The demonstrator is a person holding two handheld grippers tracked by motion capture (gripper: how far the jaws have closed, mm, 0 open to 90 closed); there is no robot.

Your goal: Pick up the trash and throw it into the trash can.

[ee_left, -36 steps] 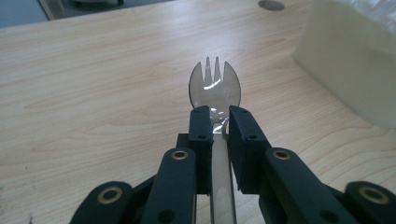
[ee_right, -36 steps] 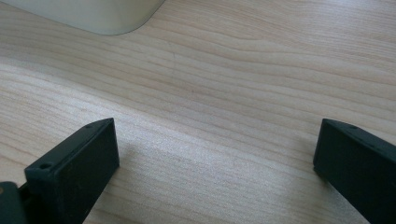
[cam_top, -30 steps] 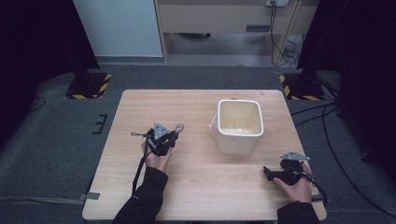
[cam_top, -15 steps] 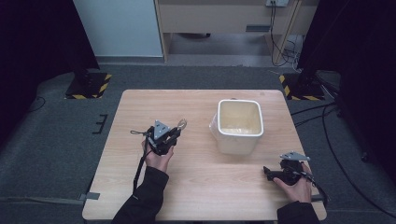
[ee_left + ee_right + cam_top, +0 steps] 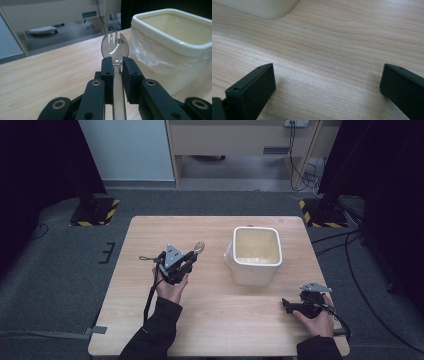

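Left gripper [image 5: 115, 75] pinched clear spork [image 5: 115, 47]; slick handle could've slipped short of bin [image 5: 255, 255] at 3 o'clock; right gripper [image 5: 327, 87] fingers spread.

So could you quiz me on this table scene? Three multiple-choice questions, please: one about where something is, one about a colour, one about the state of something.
1. Where does the bin stand, seen from the high view?
A. Left of the left hand-held gripper
B. Between the two hand-held grippers, toward the far side of the table
C. On the floor

2. What colour is the bin?
A. Cream
B. Red
C. Black

3. What is the left hand-held gripper doing?
A. Open and holding nothing
B. Shut on a clear plastic spork
C. Shut on the bin's rim

Answers:
1 B, the bin stands on the table right of the left hand-held gripper and beyond the right hand-held gripper.
2 A, its walls and rim are cream, with a clear liner.
3 B, the left gripper view shows the jaws closed on the spork's handle.
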